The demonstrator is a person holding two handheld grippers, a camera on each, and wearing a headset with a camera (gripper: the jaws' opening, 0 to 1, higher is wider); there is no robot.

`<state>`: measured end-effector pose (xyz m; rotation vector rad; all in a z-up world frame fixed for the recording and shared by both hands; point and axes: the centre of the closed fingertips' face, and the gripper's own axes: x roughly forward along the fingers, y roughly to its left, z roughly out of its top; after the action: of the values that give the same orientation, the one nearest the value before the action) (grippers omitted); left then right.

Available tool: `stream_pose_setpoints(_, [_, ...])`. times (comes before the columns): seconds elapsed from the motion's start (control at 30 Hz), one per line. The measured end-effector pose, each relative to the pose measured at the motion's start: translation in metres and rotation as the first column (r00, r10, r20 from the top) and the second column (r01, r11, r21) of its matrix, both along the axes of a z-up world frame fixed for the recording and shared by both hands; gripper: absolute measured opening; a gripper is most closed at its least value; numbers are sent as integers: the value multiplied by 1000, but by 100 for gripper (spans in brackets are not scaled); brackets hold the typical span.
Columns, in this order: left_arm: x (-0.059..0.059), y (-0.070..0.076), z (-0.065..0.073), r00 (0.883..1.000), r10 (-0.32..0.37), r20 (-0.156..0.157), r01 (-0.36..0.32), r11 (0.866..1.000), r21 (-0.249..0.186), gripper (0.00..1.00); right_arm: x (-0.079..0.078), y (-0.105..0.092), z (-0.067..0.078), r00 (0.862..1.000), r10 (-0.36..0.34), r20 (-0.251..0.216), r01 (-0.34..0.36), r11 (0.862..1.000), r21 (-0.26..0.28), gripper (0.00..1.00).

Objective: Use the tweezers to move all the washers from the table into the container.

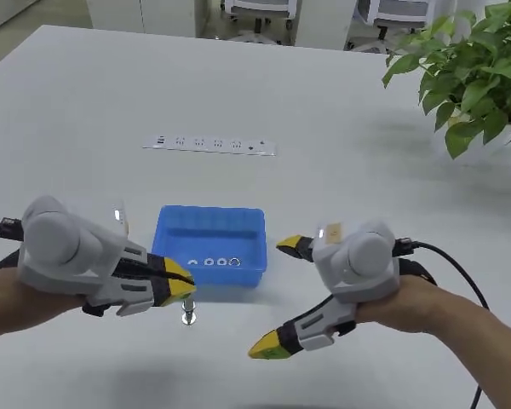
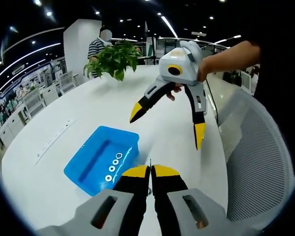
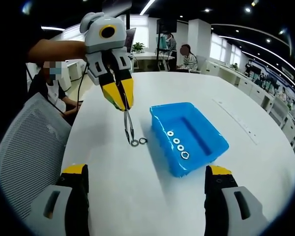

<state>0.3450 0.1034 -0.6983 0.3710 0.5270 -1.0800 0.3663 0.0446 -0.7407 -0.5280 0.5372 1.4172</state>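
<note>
While a power strip [image 1: 209,144] and plant [image 1: 473,68] sit beyond the blue container [image 1: 209,223] holding four washers [image 1: 213,262], the left gripper [image 3: 122,101] clamps tweezers [image 3: 128,123], tips seemingly touching one of two loose washers [image 3: 143,140] beside it, the right gripper [image 1: 277,298] gaping.

Power strip [image 1: 209,145] flat on white table [image 1: 341,128]; leafy plant [image 1: 473,77] right.

I'm watching the thin metal tweezers [image 3: 128,123] hanging tips-down from the closed jaws of the left gripper [image 3: 123,102]. Their points are resting at one of two silver washers [image 3: 134,143] lying side by side on the white table [image 3: 113,187], just beside the container [image 3: 199,130]. That shallow blue rectangular tray is sitting flat, holding four more washers [image 3: 176,140] lined up along one wall.
</note>
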Motion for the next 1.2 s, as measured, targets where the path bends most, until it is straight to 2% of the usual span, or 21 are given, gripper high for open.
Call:
stream_pose_setpoints(0.13, [-1,-1,-3,1000,-5,-7,5,1000,1,6,-2,2,-2,1000,9,-5,-9,1000,-6,99])
stream_pose_setpoints(0.4, [-1,-2,-3,1000,-10,0,10,1000,-7,6,-7,9,-5,999,31,-13,-31,1000,-5,98])
stream_pose_setpoints(0.57, [-2,-1,-4,1000,-25,3,25,1000,-3,6,-10,15,-5,998,63,-16,-63,998,2,94])
stream_pose_setpoints(0.8, [-2,-2,-4,997,-70,26,69,997,25,6,-18,27,-2,990,144,-2,-144,989,21,74])
stream_pose_setpoints(1.0, [2,-3,-5,998,-56,12,55,998,26,6,-24,39,-2,980,198,-3,-198,980,31,59])
stream_pose_setpoints(1.2, [2,-4,-4,999,-47,8,47,999,20,6,-25,51,-3,973,229,-9,-229,973,40,52])
